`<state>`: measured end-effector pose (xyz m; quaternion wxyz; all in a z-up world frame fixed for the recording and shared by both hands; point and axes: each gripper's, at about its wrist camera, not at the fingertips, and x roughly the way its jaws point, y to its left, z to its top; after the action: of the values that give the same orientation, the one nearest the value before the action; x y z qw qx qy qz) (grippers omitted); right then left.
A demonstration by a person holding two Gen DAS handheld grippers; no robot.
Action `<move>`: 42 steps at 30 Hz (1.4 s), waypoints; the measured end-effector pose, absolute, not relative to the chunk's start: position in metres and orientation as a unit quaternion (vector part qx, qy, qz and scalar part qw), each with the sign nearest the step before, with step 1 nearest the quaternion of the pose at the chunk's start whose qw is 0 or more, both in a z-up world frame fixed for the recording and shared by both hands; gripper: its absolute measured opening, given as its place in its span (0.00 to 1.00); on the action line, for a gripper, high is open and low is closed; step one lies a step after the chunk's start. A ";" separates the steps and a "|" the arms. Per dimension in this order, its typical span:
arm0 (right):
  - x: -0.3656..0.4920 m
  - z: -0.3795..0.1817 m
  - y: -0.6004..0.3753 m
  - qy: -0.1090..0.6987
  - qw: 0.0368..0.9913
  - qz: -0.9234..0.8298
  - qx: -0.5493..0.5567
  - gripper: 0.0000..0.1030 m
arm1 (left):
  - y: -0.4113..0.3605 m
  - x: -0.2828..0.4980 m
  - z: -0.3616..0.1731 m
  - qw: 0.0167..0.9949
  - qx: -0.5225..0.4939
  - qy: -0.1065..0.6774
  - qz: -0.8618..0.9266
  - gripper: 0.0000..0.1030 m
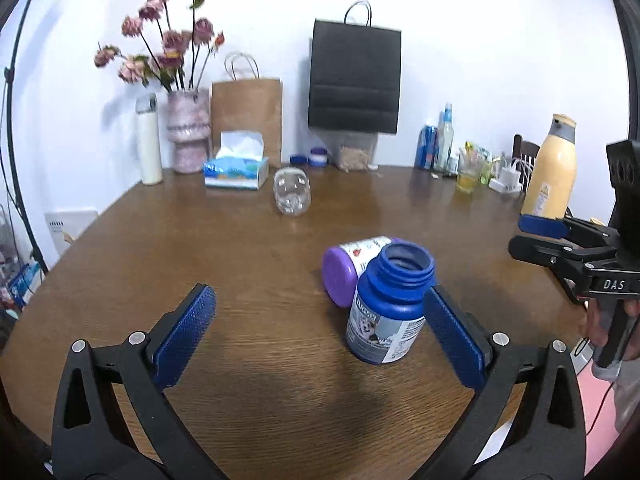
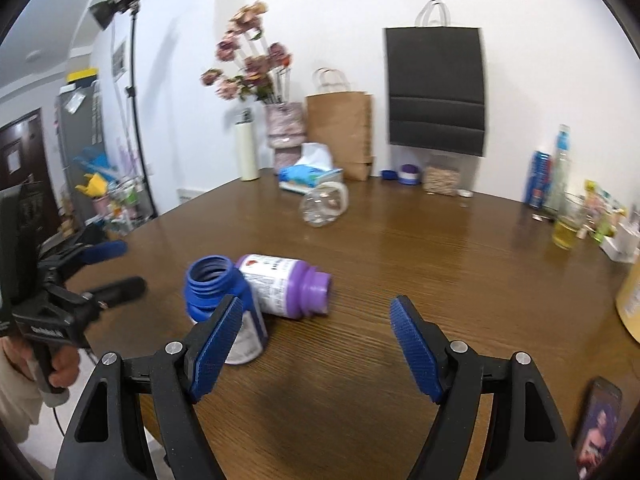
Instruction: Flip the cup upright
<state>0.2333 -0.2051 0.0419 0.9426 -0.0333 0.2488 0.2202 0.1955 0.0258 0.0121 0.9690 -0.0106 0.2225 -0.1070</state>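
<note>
A clear plastic cup (image 1: 292, 191) lies on its side at the far middle of the brown table (image 1: 200, 248); it also shows in the right wrist view (image 2: 323, 203). My left gripper (image 1: 320, 320) is open and empty, low over the near table, its right finger (image 1: 452, 332) beside a blue open bottle (image 1: 390, 304). My right gripper (image 2: 316, 344) is open and empty, its left finger (image 2: 218, 348) in front of that blue bottle (image 2: 224, 296). Both grippers are well short of the cup.
A purple bottle (image 1: 352, 264) lies on its side behind the blue one. At the back stand a tissue box (image 1: 236, 168), a flower vase (image 1: 188, 132), a white flask (image 1: 149, 140), paper bags (image 1: 354, 76), bottles and a yellow bottle (image 1: 552, 172). A phone (image 2: 596, 424) lies near right.
</note>
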 end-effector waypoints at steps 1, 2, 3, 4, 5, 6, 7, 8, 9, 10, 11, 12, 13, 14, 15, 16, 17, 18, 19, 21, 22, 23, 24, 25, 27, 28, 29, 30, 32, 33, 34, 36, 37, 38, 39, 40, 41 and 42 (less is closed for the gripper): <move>0.231 0.043 -0.208 0.249 0.944 0.213 -0.032 0.79 | 0.026 0.194 0.014 0.969 -0.009 0.221 -0.109 1.00; 0.229 0.044 -0.212 0.249 0.946 0.208 -0.030 0.79 | 0.025 0.193 0.015 0.969 -0.006 0.219 -0.110 1.00; 0.227 0.046 -0.215 0.246 0.947 0.203 -0.028 0.79 | 0.025 0.192 0.016 0.970 -0.003 0.217 -0.108 1.00; 0.225 0.048 -0.217 0.244 0.949 0.201 -0.026 0.79 | 0.025 0.191 0.017 0.971 -0.001 0.214 -0.107 1.00; 0.222 0.048 -0.219 0.241 0.949 0.200 -0.026 0.83 | 0.025 0.192 0.017 0.971 0.000 0.214 -0.107 1.00; 0.220 0.049 -0.221 0.239 0.950 0.198 -0.026 0.84 | 0.025 0.192 0.017 0.971 0.000 0.215 -0.106 1.00; 0.219 0.049 -0.222 0.238 0.951 0.195 -0.025 0.84 | 0.026 0.191 0.017 0.971 -0.002 0.215 -0.105 1.00; 0.218 0.049 -0.223 0.238 0.951 0.195 -0.023 0.84 | 0.027 0.191 0.017 0.971 -0.006 0.215 -0.104 1.00; 0.218 0.048 -0.224 0.239 0.951 0.194 -0.020 0.84 | 0.028 0.190 0.017 0.971 -0.009 0.215 -0.102 1.00; 0.217 0.048 -0.224 0.238 0.952 0.192 -0.017 0.84 | 0.029 0.189 0.018 0.971 -0.013 0.216 -0.097 1.00; 0.215 0.048 -0.225 0.238 0.953 0.190 -0.014 0.84 | 0.030 0.186 0.018 0.972 -0.016 0.216 -0.092 1.00; 0.212 0.049 -0.226 0.234 0.954 0.188 -0.009 0.84 | 0.031 0.181 0.020 0.973 -0.020 0.212 -0.084 1.00; 0.206 0.050 -0.227 0.229 0.955 0.187 -0.002 0.84 | 0.031 0.173 0.020 0.975 -0.028 0.207 -0.069 1.00; 0.197 0.051 -0.228 0.225 0.957 0.184 0.003 0.84 | 0.031 0.164 0.021 0.977 -0.033 0.204 -0.059 1.00; 0.190 0.051 -0.228 0.221 0.958 0.184 0.001 0.84 | 0.031 0.153 0.022 0.977 -0.031 0.202 -0.057 1.00; 0.176 0.053 -0.227 0.210 0.961 0.180 -0.007 0.84 | 0.030 0.141 0.024 0.979 -0.024 0.198 -0.047 1.00; 0.164 0.054 -0.227 0.199 0.964 0.176 -0.012 0.84 | 0.029 0.133 0.026 0.980 -0.019 0.193 -0.039 1.00; 0.153 0.054 -0.227 0.191 0.965 0.176 -0.014 0.84 | 0.028 0.118 0.027 0.982 -0.016 0.184 -0.031 1.00; 0.141 0.054 -0.228 0.185 0.966 0.180 -0.014 0.84 | 0.025 0.104 0.026 0.984 -0.017 0.175 -0.029 1.00; 0.124 0.050 -0.229 0.179 0.967 0.183 -0.006 0.84 | 0.020 0.077 0.020 0.987 -0.018 0.156 -0.041 1.00; 0.114 0.046 -0.228 0.177 0.968 0.179 -0.001 0.84 | 0.017 0.062 0.014 0.988 -0.022 0.144 -0.046 1.00; 0.106 0.042 -0.227 0.172 0.970 0.173 0.001 0.84 | 0.014 0.052 0.010 0.989 -0.023 0.138 -0.053 1.00; 0.094 0.037 -0.224 0.162 0.972 0.168 -0.002 0.84 | 0.010 0.042 0.004 0.989 -0.021 0.135 -0.058 1.00; 0.081 0.030 -0.219 0.156 0.973 0.170 -0.008 0.84 | 0.006 0.032 -0.002 0.989 -0.016 0.133 -0.059 1.00; 0.062 0.021 -0.211 0.149 0.972 0.182 -0.014 0.84 | -0.003 0.018 -0.010 0.991 0.000 0.126 -0.054 1.00; 0.051 0.015 -0.207 0.144 0.971 0.192 -0.016 0.84 | -0.007 0.012 -0.011 0.992 0.015 0.115 -0.042 1.00; 0.043 0.011 -0.204 0.139 0.970 0.198 -0.017 0.84 | -0.006 0.009 -0.009 0.993 0.016 0.107 -0.034 1.00; 0.039 0.010 -0.201 0.136 0.970 0.201 -0.019 0.84 | -0.004 0.008 -0.007 0.994 0.011 0.102 -0.030 1.00; 0.037 0.009 -0.197 0.135 0.969 0.204 -0.028 0.84 | 0.000 0.008 -0.006 0.995 0.005 0.100 -0.030 1.00; 0.038 0.009 -0.196 0.135 0.970 0.202 -0.028 0.84 | 0.000 0.009 -0.006 0.994 0.006 0.101 -0.033 1.00; 0.040 0.009 -0.198 0.136 0.971 0.196 -0.022 0.84 | 0.000 0.009 -0.006 0.994 0.006 0.101 -0.035 1.00; 0.042 0.008 -0.200 0.142 0.971 0.194 -0.013 0.84 | 0.001 0.007 -0.007 0.995 0.006 0.098 -0.034 1.00; 0.043 0.007 -0.201 0.145 0.971 0.190 -0.009 0.84 | 0.001 0.006 -0.007 0.995 0.006 0.096 -0.033 1.00; 0.043 0.007 -0.203 0.144 0.971 0.188 -0.006 0.84 | 0.002 0.005 -0.007 0.995 0.006 0.095 -0.032 1.00; 0.042 0.007 -0.205 0.143 0.972 0.188 -0.005 0.84 | 0.001 0.005 -0.007 0.995 0.006 0.095 -0.032 1.00; 0.042 0.007 -0.206 0.142 0.972 0.187 -0.003 0.84 | 0.001 0.005 -0.007 0.995 0.007 0.095 -0.032 1.00; 0.042 0.007 -0.207 0.141 0.973 0.185 -0.004 0.84 | 0.002 0.004 -0.007 0.995 0.007 0.094 -0.033 1.00; 0.042 0.007 -0.208 0.141 0.973 0.184 -0.004 0.84 | 0.002 0.003 -0.007 0.995 0.007 0.093 -0.033 1.00</move>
<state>0.0415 -0.2077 0.0067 0.9727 -0.0036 0.1408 0.1842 0.0032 0.0016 -0.0071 0.9951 0.0072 0.0928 -0.0335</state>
